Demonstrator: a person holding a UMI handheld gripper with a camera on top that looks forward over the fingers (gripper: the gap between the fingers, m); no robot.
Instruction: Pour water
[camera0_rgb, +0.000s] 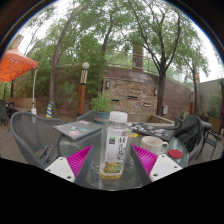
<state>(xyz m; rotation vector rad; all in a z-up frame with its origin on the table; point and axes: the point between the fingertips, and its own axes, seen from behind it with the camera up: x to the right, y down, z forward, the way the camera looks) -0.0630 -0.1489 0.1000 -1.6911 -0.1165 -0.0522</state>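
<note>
While the clear plastic bottle (113, 147) is gripped upright by the gripper (112, 161) (lower centre), the white cup (155, 144) awaits pouring.

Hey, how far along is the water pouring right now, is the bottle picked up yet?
Done: the gripper has closed in around the bottle, which stands upright between the pink pads; whether they press on it is unclear. In hand: securing the grasp. Left: lifting the bottle and pouring, presumably into the white cup beside it on the table.
</note>
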